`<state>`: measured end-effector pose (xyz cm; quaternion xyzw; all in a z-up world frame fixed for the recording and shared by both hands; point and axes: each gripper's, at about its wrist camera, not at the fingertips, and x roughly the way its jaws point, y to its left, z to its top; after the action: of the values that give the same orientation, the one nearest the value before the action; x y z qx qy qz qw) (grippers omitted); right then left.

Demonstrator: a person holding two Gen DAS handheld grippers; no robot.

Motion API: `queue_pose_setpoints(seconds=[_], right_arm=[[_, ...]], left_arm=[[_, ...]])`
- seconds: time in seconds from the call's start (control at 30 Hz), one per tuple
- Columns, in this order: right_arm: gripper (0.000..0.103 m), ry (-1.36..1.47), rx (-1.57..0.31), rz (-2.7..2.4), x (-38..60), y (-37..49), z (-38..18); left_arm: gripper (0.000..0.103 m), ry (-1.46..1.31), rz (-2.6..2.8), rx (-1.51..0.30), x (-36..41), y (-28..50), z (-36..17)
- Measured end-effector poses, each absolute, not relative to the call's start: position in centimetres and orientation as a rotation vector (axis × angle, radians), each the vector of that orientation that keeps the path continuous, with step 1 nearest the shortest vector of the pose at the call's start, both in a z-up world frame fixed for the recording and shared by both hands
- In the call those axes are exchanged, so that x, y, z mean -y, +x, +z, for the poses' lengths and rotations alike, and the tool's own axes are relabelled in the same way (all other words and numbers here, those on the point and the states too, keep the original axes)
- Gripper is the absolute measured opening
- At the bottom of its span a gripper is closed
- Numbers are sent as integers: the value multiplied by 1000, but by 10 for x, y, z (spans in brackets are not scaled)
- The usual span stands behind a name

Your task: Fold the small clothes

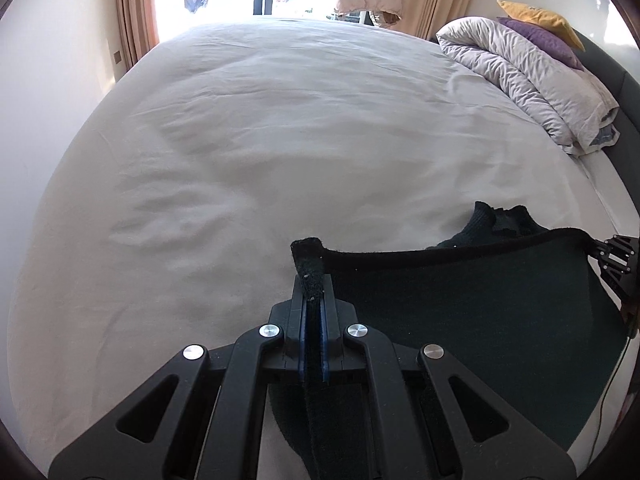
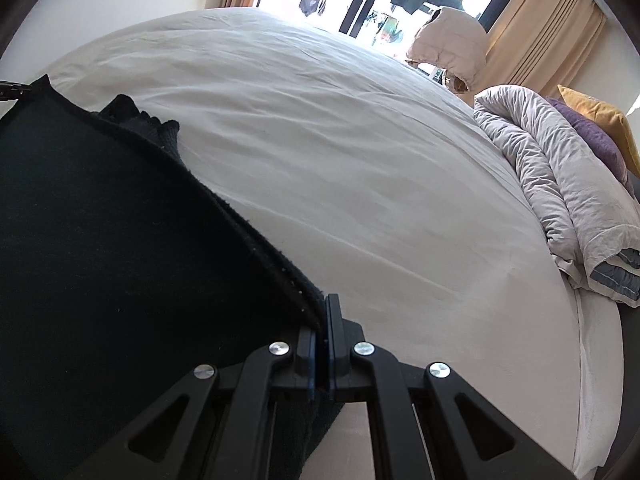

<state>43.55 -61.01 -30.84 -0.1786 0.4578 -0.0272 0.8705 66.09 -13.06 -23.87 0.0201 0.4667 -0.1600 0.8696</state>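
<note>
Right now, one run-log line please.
left gripper: shut on dark garment | right gripper: same | edge stretched above bed

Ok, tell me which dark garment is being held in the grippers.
The large flat dark cloth, stretched taut by its top edge between the left gripper and right gripper. The knitted black piece lies crumpled on the bed sheet behind, untouched.

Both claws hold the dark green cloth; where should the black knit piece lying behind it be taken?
Judging by its pose, take the black knit piece at its ribbed end, coming from above on the open bed sheet side; the held cloth screens its near side.
</note>
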Motion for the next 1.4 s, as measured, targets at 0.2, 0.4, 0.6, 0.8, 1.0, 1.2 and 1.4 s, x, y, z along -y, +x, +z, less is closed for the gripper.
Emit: queue_pose_setpoints(seconds=[0.2, 0.4, 0.6, 0.8, 1.0, 1.2, 1.4], right_arm=[[3, -354, -981, -70, 614, 451, -313], [3, -313, -1038, -67, 620, 463, -327], [40, -255, -1010, -105, 632, 462, -327], [62, -62, -966, -231, 671, 440, -302], [52, 285, -796, -29, 651, 403, -251], [50, 427, -814, 154, 582, 405, -277], [40, 509, -859, 172, 578, 411, -326]], left_arm=[[3, 42, -327, -970, 132, 675, -245], [4, 47, -305, -1002, 135, 679, -264], [13, -87, -320, -1024, 119, 689, -277], [24, -73, -220, -947, 97, 686, -238], [25, -47, -380, -860, 148, 632, -192], [25, 148, -434, -881, 224, 593, -235], [25, -60, -494, -933, 193, 606, -271]])
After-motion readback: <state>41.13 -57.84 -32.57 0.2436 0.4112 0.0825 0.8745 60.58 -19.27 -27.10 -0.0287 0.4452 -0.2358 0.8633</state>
